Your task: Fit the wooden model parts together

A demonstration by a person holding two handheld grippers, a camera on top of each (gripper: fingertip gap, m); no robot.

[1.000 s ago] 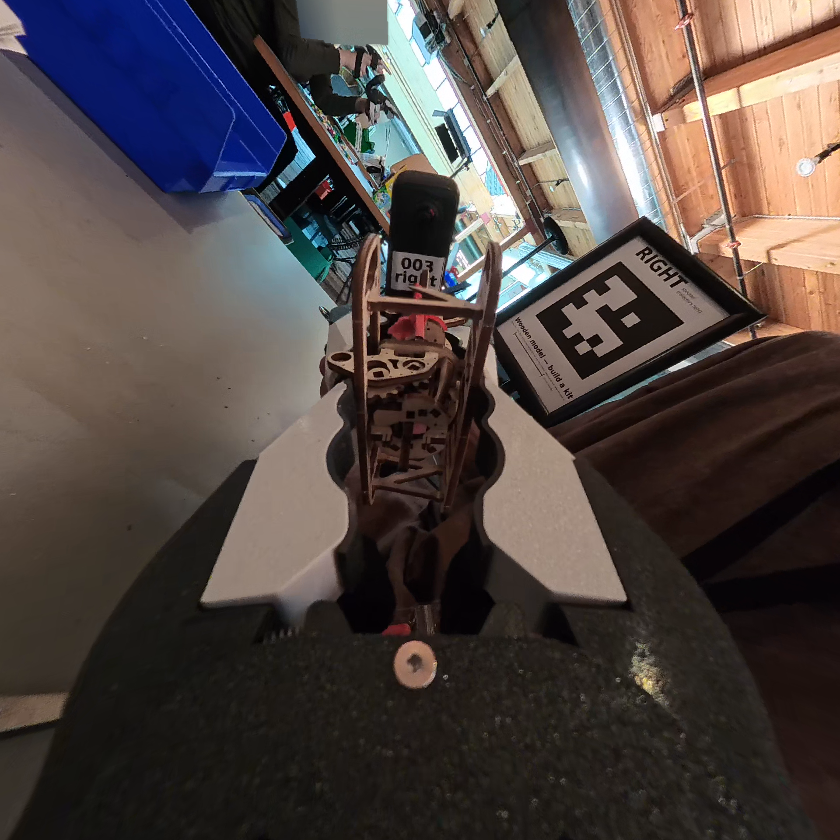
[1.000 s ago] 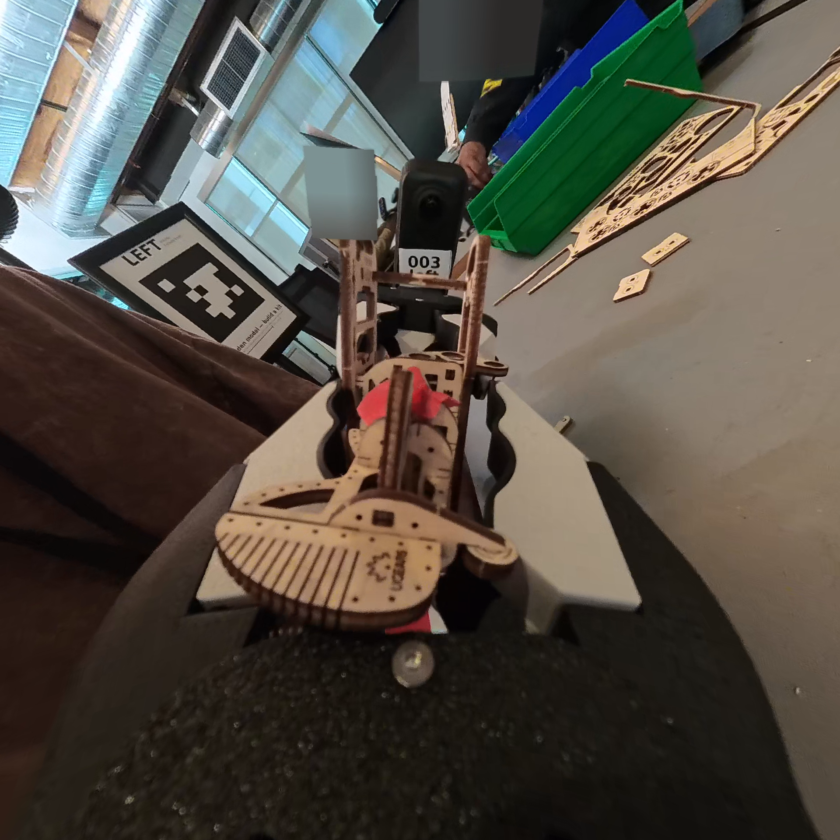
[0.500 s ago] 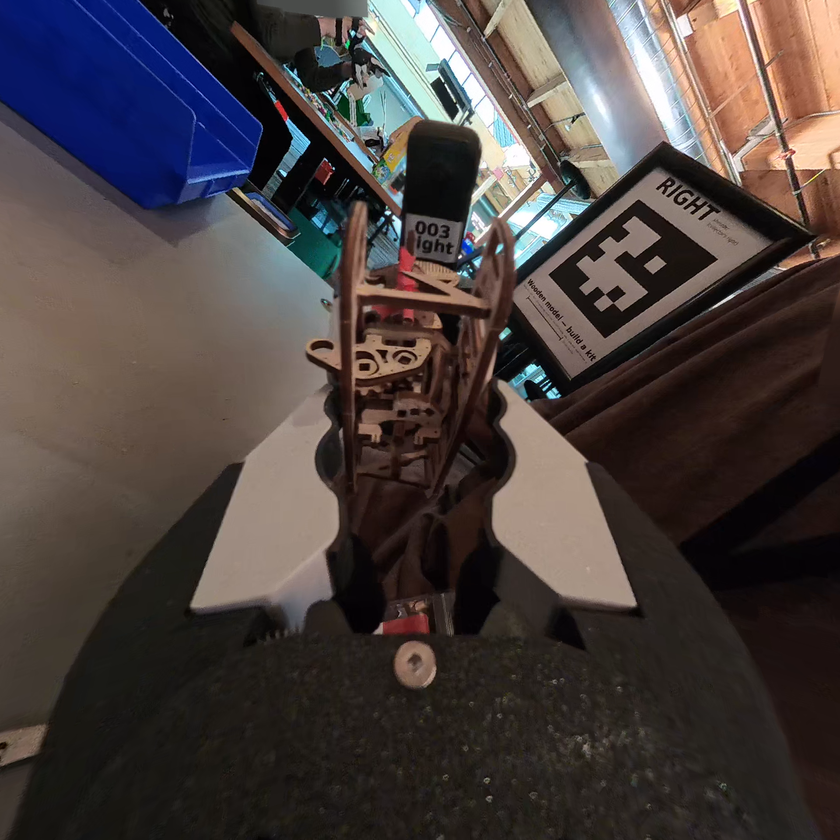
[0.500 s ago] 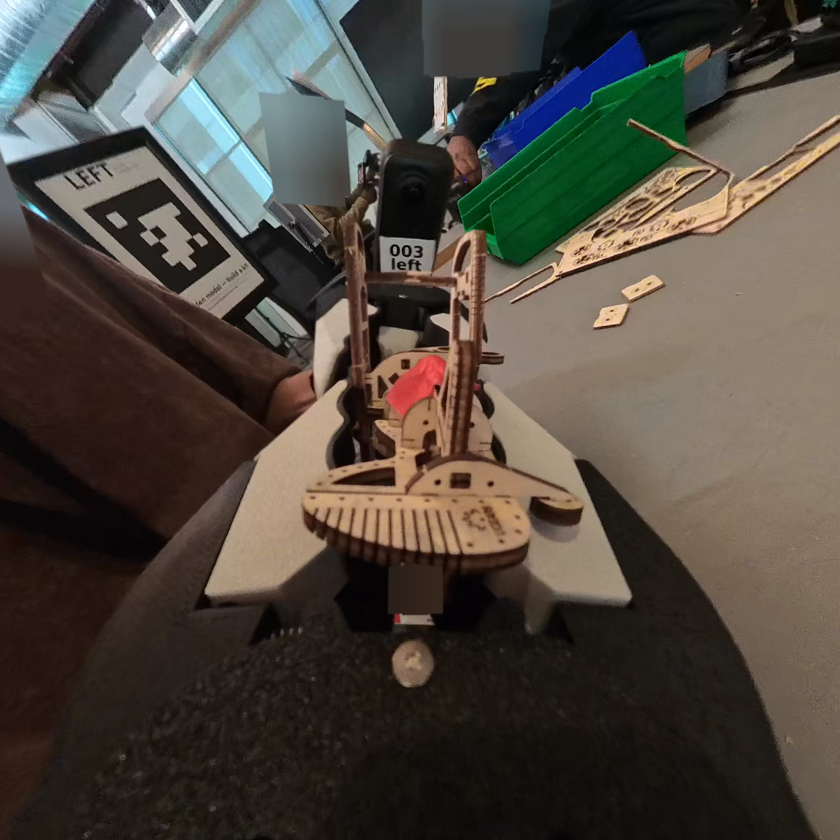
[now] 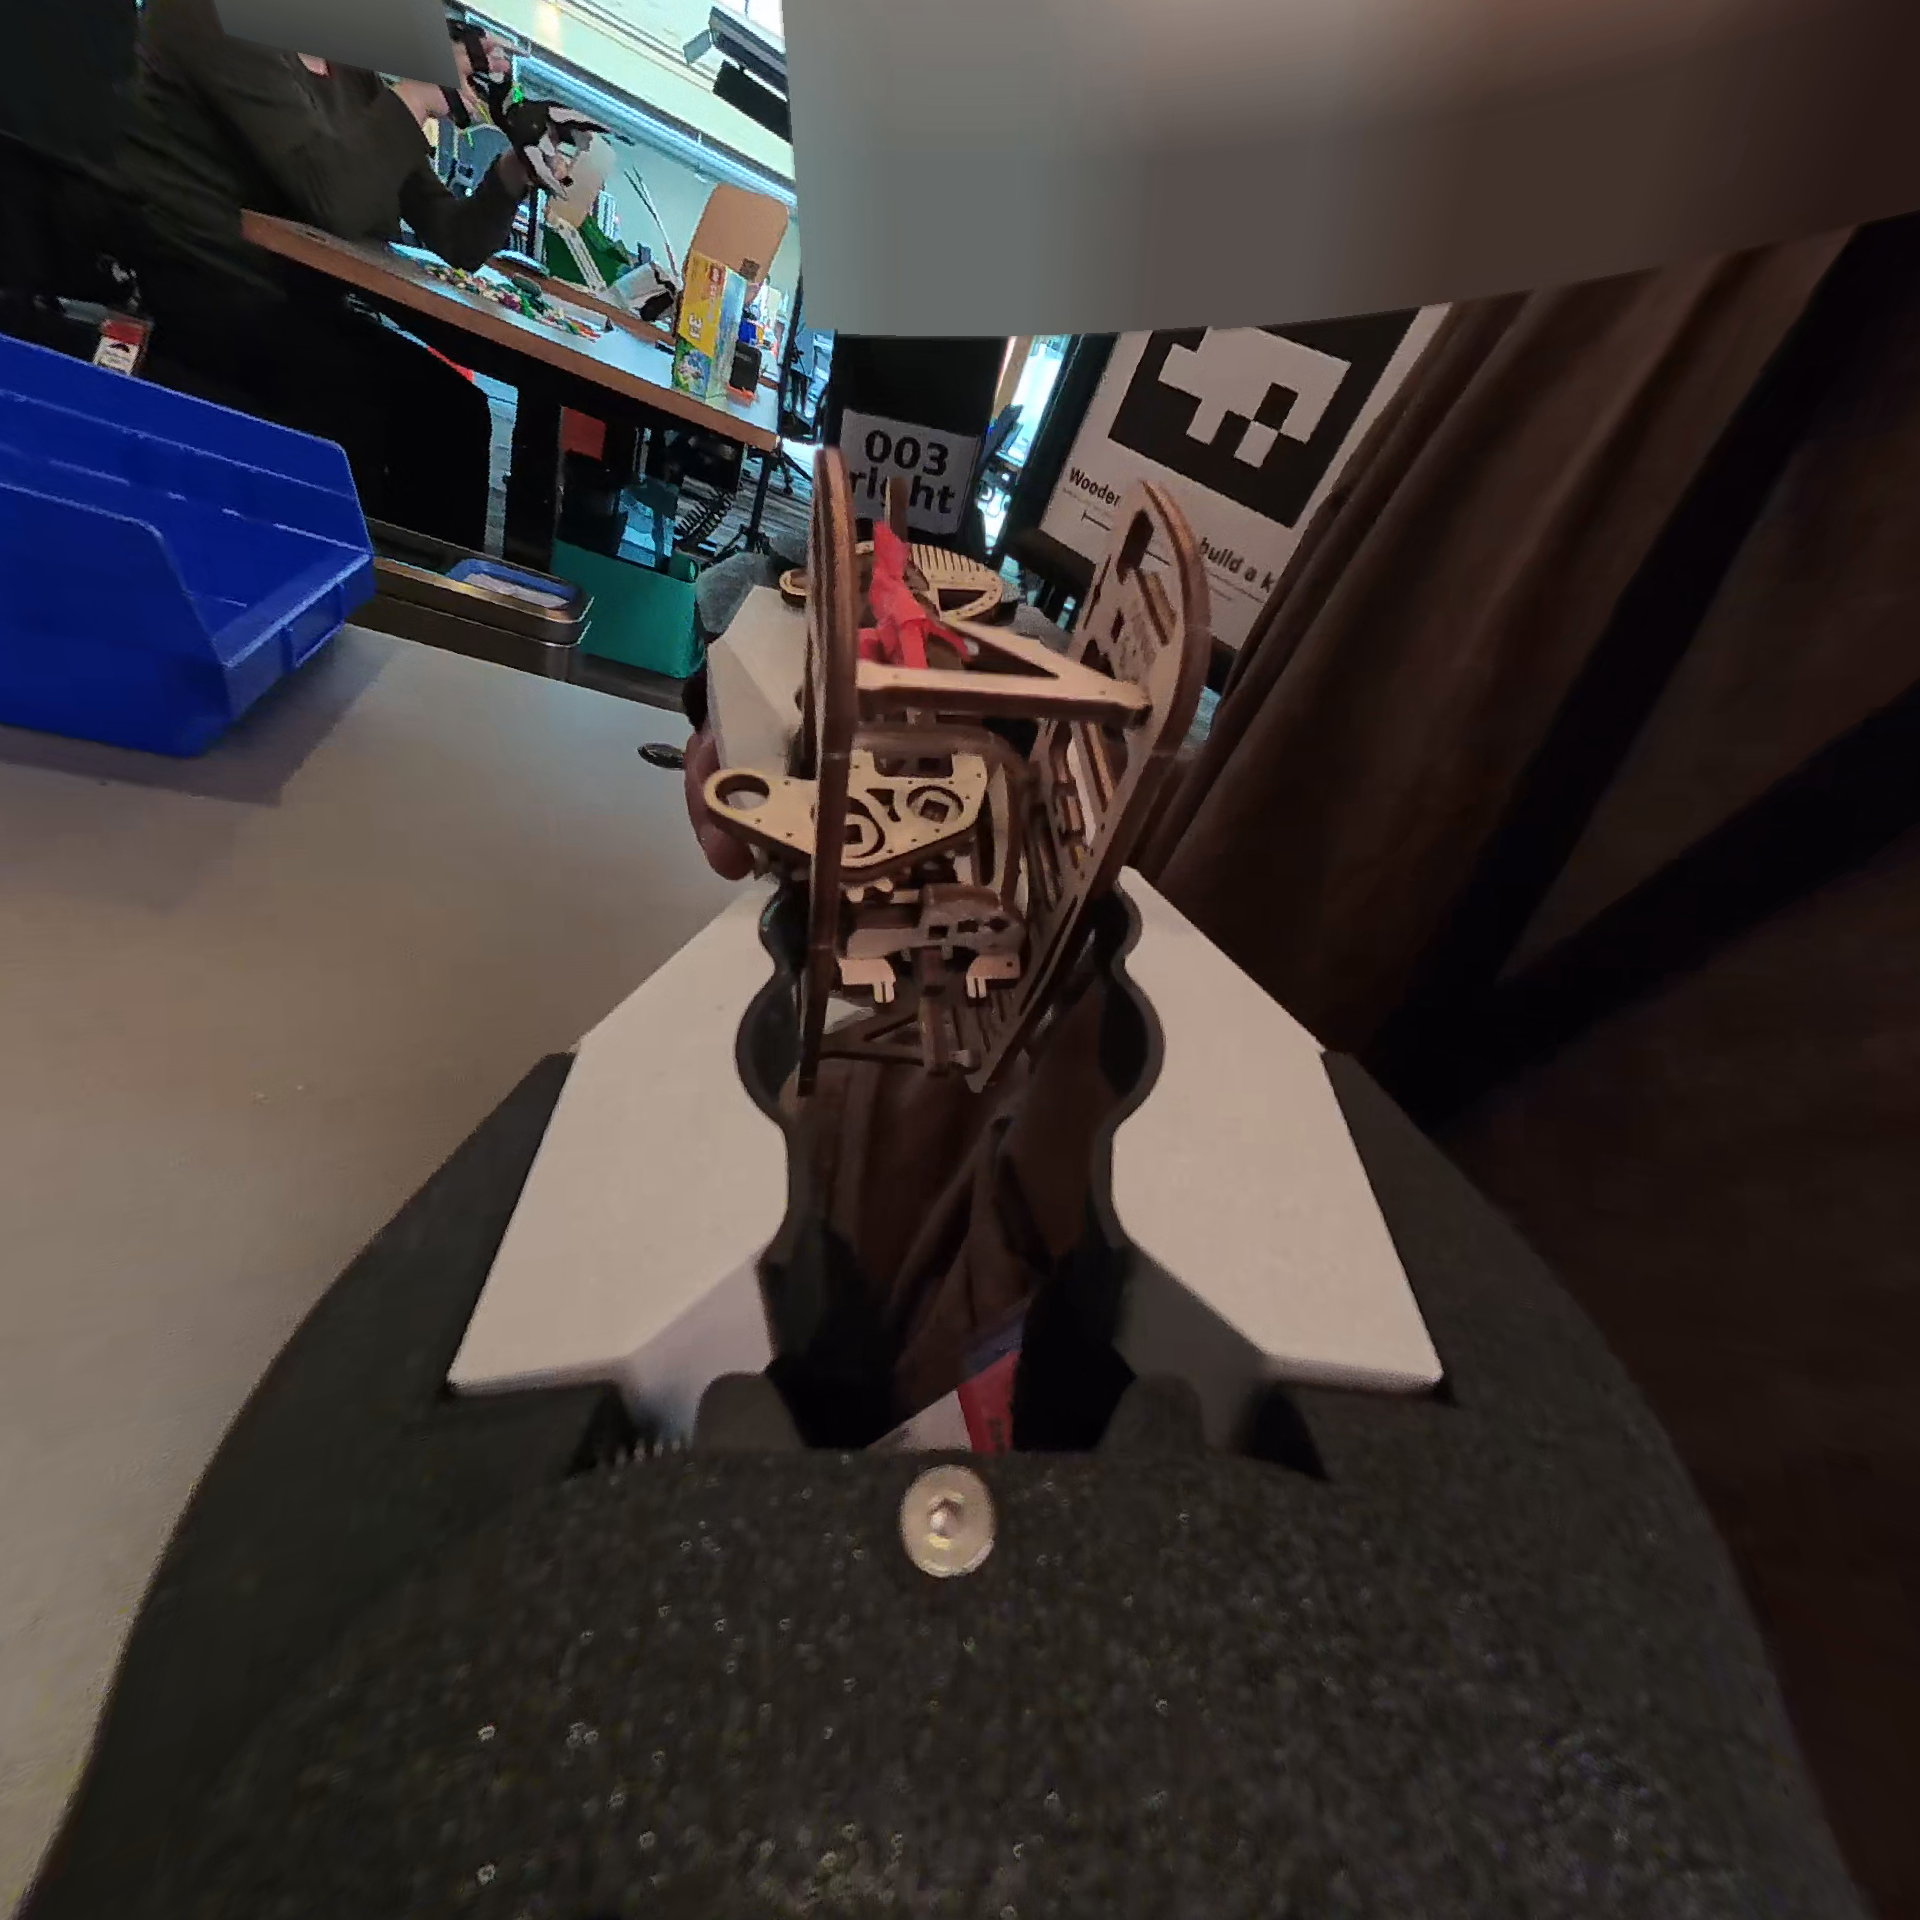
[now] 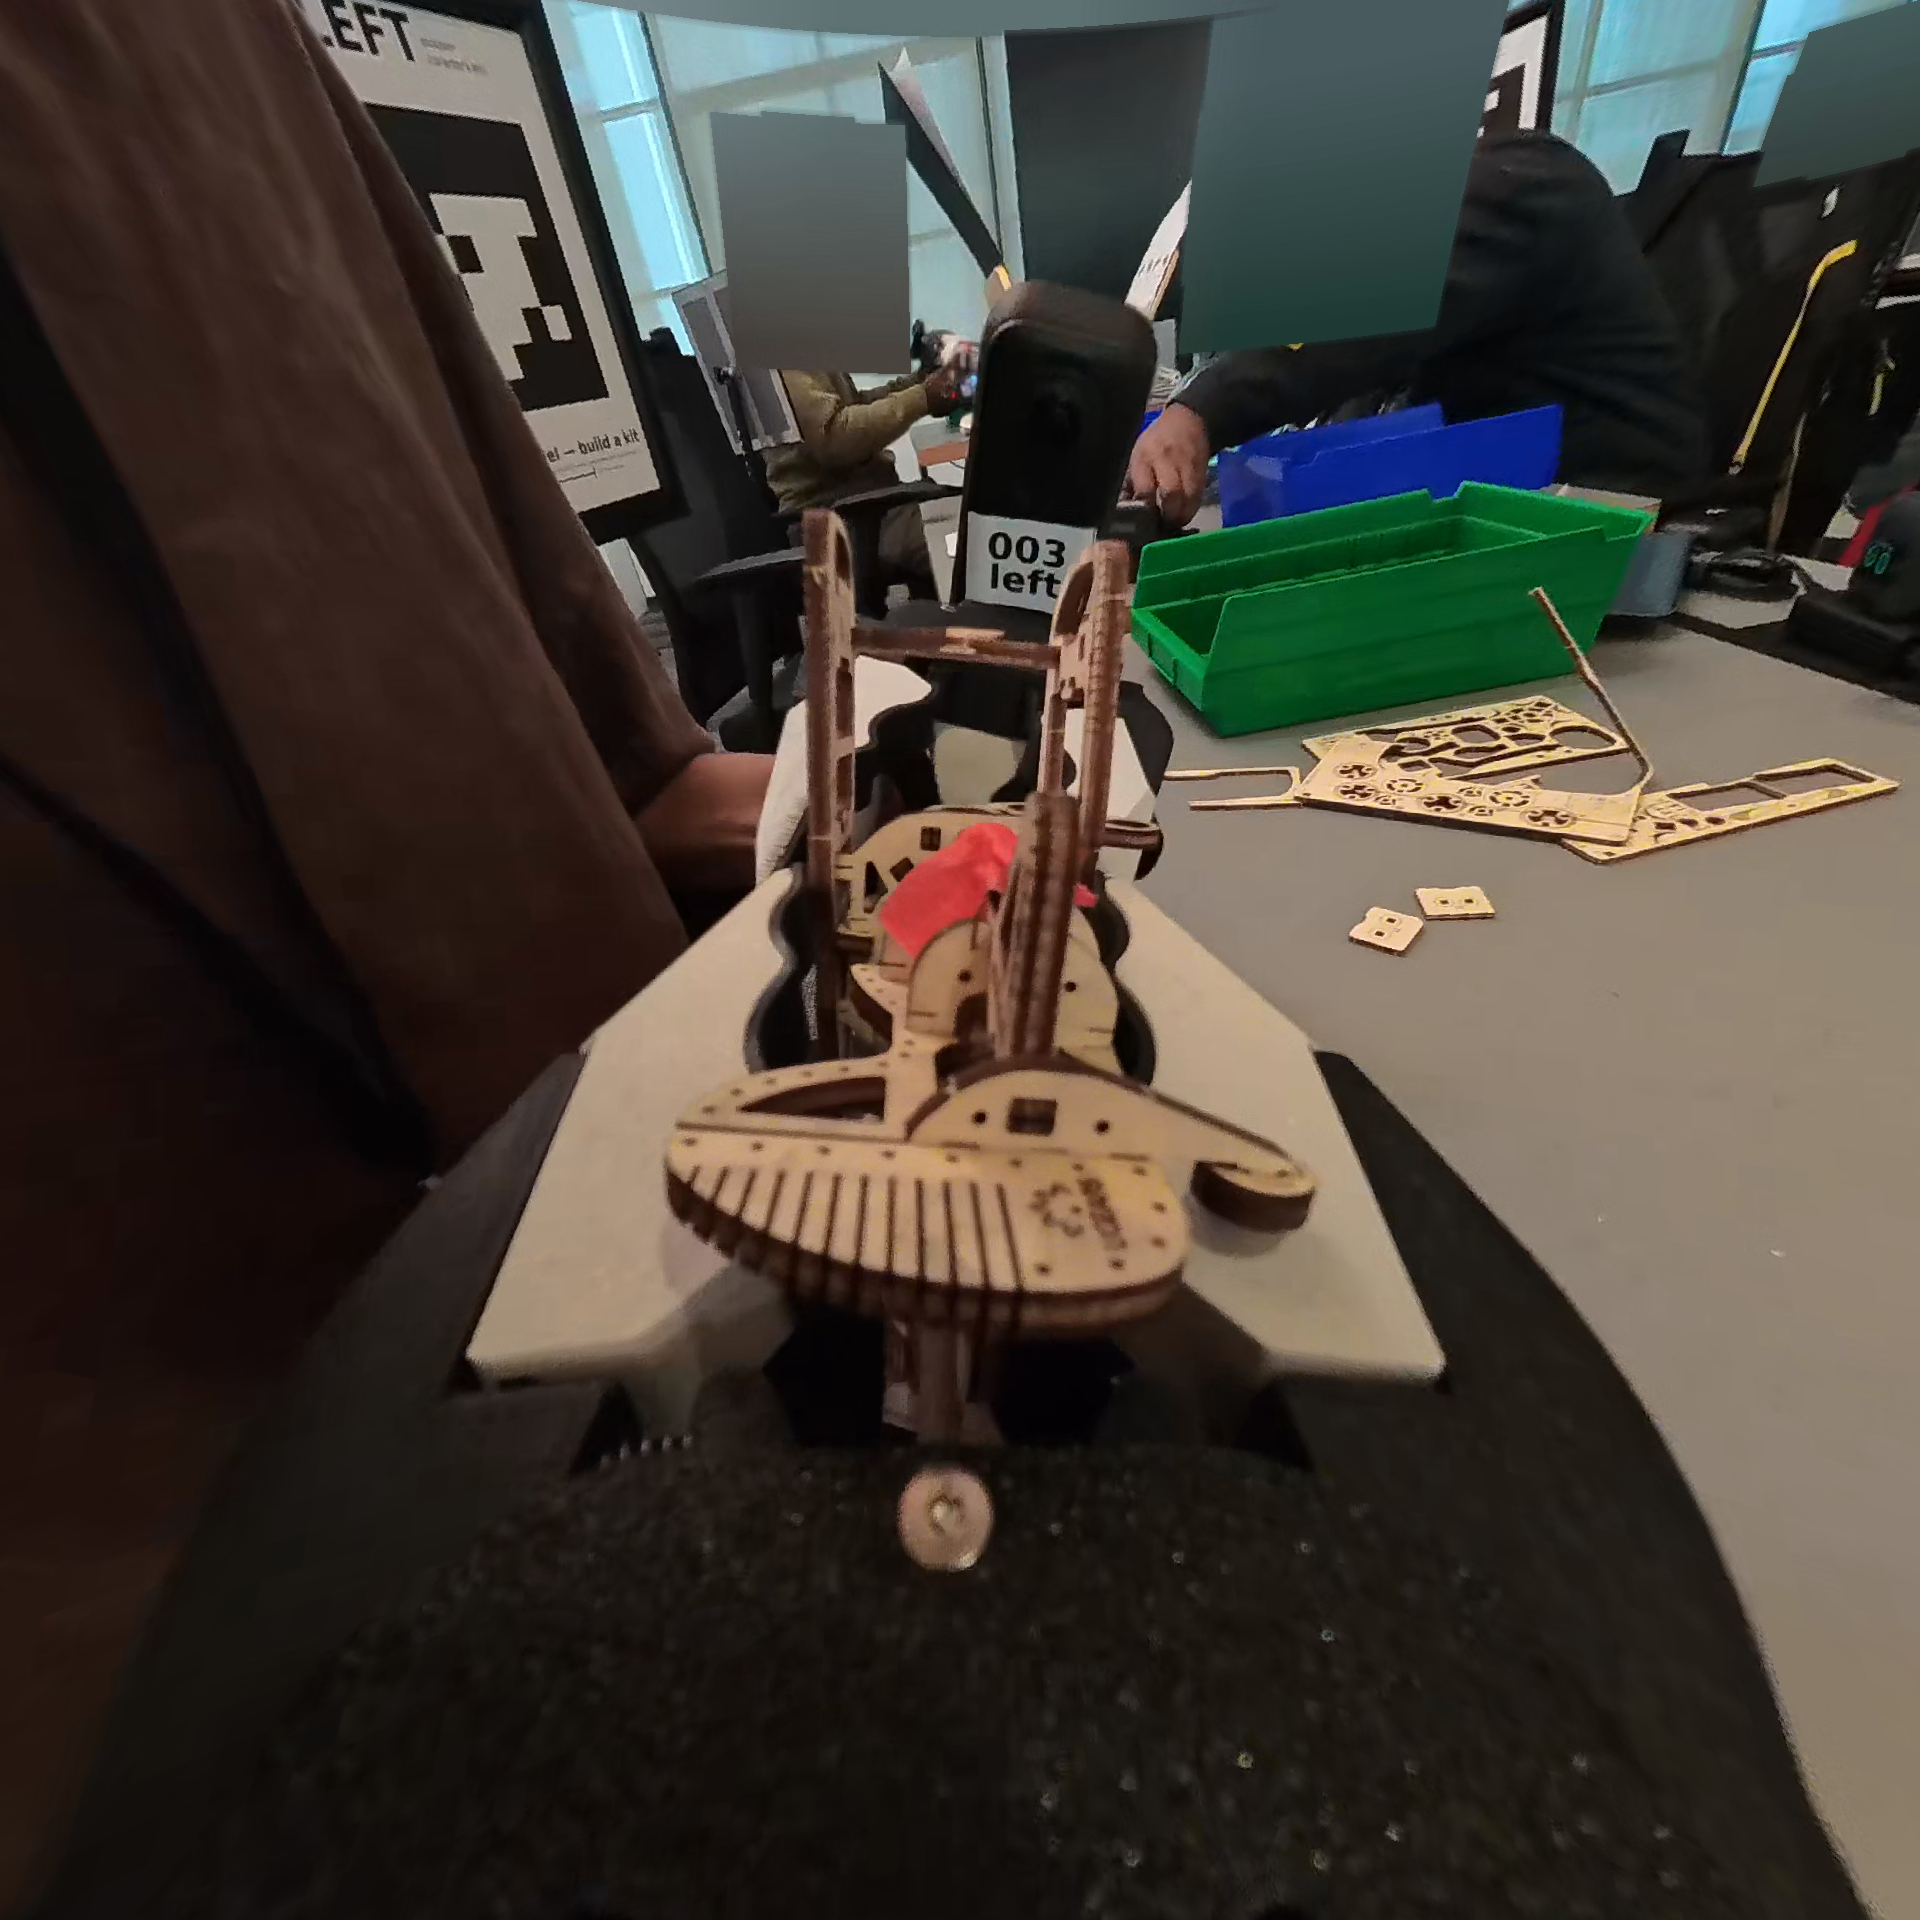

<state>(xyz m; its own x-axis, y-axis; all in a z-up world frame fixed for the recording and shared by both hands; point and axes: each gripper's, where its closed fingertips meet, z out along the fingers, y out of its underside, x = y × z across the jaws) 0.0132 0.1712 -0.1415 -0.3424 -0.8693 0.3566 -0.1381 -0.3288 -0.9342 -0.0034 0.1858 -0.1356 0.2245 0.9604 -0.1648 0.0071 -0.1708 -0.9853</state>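
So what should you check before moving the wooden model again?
1. Left gripper shut on model: ok.
2. Right gripper shut on model: ok.
3. Model lifted off the table: ok.
4. Red scrap stuck inside, out of the way: cannot tell.
5. Loose small pieces and sheets away from the grippers: ok.
6. Joints fully seated: cannot tell.

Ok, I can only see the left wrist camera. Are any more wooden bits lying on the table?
Observer: Yes. Two small square pieces lie loose on the grey table, to the right of the model.
Operator: Anything bigger?
Observer: Flat cut-out wooden sheets lie just beyond them.
Operator: What's behind those?
Observer: A green bin, standing on the same table.
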